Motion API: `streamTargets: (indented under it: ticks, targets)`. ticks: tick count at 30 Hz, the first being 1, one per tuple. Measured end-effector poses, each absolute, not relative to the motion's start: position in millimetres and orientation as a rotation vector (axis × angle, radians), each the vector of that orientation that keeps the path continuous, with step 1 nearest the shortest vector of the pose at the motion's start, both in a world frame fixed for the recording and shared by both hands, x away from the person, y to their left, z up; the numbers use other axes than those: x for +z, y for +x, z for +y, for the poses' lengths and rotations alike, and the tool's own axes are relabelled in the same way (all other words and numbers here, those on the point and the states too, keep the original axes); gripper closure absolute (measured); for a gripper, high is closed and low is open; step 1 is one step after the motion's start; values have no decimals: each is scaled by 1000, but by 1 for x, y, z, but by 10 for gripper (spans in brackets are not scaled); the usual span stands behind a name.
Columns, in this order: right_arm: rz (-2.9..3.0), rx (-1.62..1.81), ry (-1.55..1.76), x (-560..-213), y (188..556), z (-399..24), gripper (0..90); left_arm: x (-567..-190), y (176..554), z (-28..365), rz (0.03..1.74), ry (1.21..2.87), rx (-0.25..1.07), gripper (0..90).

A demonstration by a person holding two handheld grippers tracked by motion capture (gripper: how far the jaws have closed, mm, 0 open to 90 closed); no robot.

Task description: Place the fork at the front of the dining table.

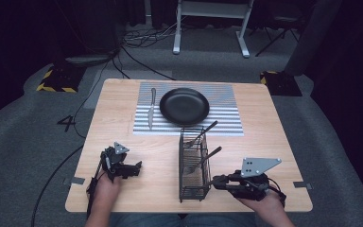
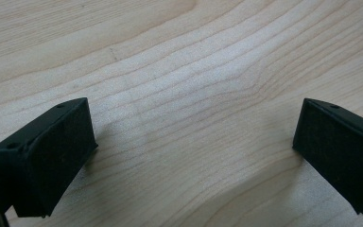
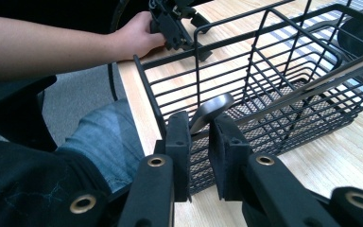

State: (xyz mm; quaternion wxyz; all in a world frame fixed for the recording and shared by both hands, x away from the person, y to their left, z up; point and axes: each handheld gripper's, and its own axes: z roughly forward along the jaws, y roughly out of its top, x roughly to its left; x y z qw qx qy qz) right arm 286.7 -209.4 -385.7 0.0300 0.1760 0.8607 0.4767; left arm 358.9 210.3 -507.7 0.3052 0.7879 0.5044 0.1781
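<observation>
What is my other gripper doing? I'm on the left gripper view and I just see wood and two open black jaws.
Observer: Your right gripper has its jaws closed around the grey handle of some cutlery in a wire basket.
Operator: What else is on the table?
Observer: A black plate sits on a striped mat, beyond the basket.
Operator: Is there a knife?
Observer: Yes, a knife lies on the mat, just left of the plate.
</observation>
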Motion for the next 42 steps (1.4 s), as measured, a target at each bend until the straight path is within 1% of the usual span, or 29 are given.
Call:
streamTargets:
  ticks: [13,14,15,27,42]
  targets:
    - [2569,1532,516,-379,285,-201,823,-508,359,210,1336,2086,471,0]
    - [2558,1535,513,-377,285,-200,857,-508,359,210,1335,2087,472,0]
    - [2531,1565,497,-374,285,-198,866,-508,359,210,1335,2086,472,0]
    - [2482,1603,450,-353,289,-192,866,-508,359,210,1335,2086,472,0]
    - [2415,1668,434,-308,296,-214,866,-508,359,210,1335,2086,472,0]
